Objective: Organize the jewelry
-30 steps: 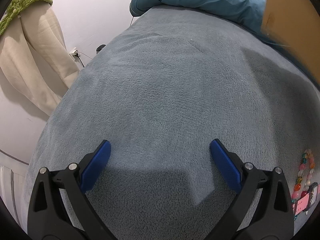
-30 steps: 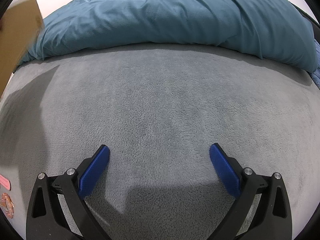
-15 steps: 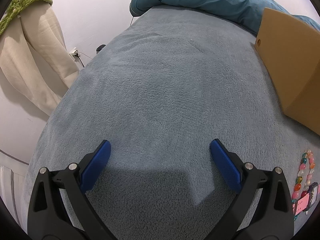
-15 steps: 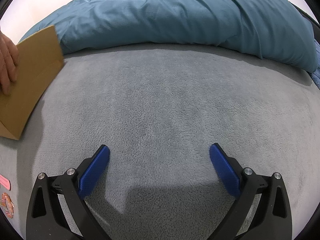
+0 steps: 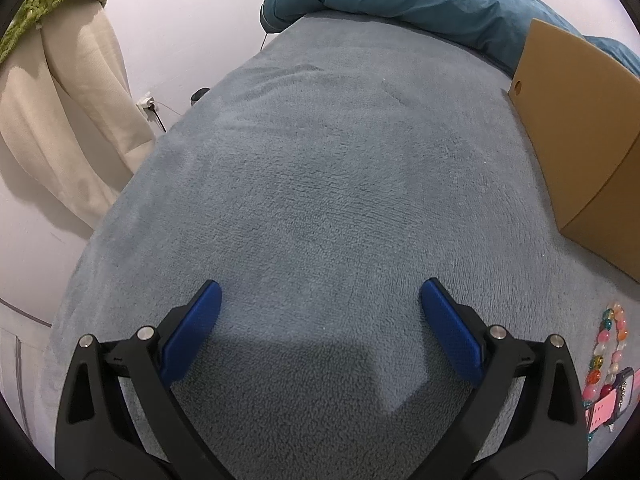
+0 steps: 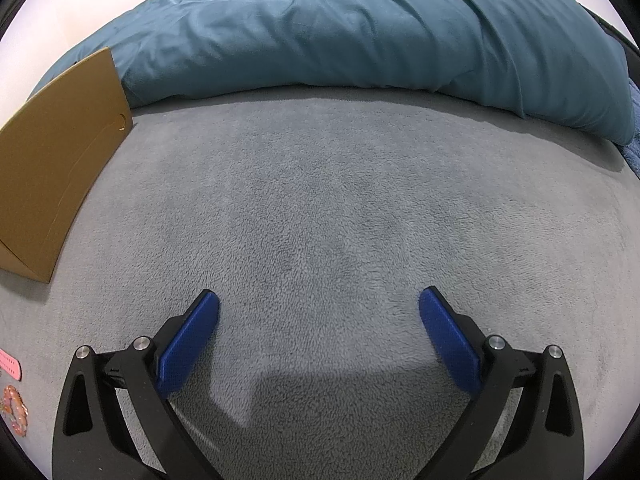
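Observation:
A brown cardboard box (image 5: 576, 148) stands on the grey fleece blanket, at the right of the left wrist view and as the same box (image 6: 52, 168) at the left of the right wrist view. A string of coloured beads (image 5: 610, 340) and a pink watch (image 5: 608, 400) lie at the lower right edge of the left view. A pink strap (image 6: 9, 363) and an orange bead piece (image 6: 15, 404) lie at the lower left edge of the right view. My left gripper (image 5: 320, 300) and right gripper (image 6: 319, 308) both stand open over bare blanket, holding nothing.
A teal duvet (image 6: 360, 28) is heaped along the far side of the bed. A beige garment (image 5: 60, 120) hangs by the white wall, beyond the bed's left edge. The grey blanket (image 5: 340, 180) stretches ahead of both grippers.
A hand set the cardboard box down on the blanket and has left the view. Both grippers stayed where they were, open.

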### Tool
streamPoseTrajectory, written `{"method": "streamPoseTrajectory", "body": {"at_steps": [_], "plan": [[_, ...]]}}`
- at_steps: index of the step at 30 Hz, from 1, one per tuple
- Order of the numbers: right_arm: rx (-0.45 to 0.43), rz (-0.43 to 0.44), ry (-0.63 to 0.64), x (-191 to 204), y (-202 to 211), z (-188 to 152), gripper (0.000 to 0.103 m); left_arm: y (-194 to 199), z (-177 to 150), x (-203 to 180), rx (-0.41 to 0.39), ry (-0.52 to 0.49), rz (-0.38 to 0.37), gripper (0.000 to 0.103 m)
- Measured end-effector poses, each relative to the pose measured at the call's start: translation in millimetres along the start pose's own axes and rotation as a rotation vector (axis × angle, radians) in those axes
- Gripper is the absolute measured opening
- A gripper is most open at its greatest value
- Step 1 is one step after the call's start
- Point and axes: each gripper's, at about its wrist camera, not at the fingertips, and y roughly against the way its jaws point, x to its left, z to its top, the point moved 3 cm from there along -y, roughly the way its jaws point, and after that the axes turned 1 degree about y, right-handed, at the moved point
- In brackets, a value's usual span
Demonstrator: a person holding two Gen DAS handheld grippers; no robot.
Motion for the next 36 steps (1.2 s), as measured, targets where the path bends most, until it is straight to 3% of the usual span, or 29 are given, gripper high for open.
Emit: {"method": "streamPoseTrajectory", "body": {"at_steps": [3, 7, 9, 13, 15, 17, 20, 22, 23, 24, 26, 30, 36], "plan": [[0.0, 0.024, -0.017, -4, 0, -1, 0.097, 4, 5, -2, 0.026, -0.007, 0.012, 0.096], [0.02, -0.023, 0.014, 1, -3, 1, 0.098, 16, 11, -3, 0.166, 0.044, -0.036, 0.095], [0.031, -0.017, 0.013, 1, -3, 3, 0.098, 29, 9, -11, 0.193, 0.04, -0.053, 0.095], [0.069, -0.026, -0.005, 5, 9, 11, 0.098, 81, 6, -46, 0.076, -0.105, -0.038, 0.095], [0.098, 0.01, -0.055, 12, 26, 13, 0.098, 111, 3, -68, -0.013, -0.193, -0.002, 0.095], [0.07, 0.05, -0.056, 25, 56, 13, 0.098, 134, 3, -81, -0.073, -0.227, 0.017, 0.095], [-0.076, 0.027, 0.073, 62, 136, 18, 0.098, 171, 8, -91, -0.125, -0.196, -0.013, 0.095], [-0.172, 0.015, 0.112, 84, 178, 11, 0.098, 173, 9, -94, -0.088, -0.173, 0.001, 0.095], [-0.142, 0.025, 0.117, 94, 181, 4, 0.098, 168, 6, -99, -0.031, -0.164, -0.002, 0.095], [-0.057, 0.043, 0.119, 104, 175, -5, 0.098, 155, 3, -103, 0.075, -0.151, -0.036, 0.095], [0.047, 0.088, 0.09, 118, 167, -23, 0.098, 140, -3, -106, 0.169, -0.102, -0.104, 0.095], [0.051, 0.123, 0.098, 156, 176, -37, 0.098, 142, -22, -114, 0.171, -0.18, -0.072, 0.095], [0.078, 0.177, 0.184, 205, 183, -70, 0.098, 150, -57, -113, 0.215, -0.19, -0.114, 0.095]]}}
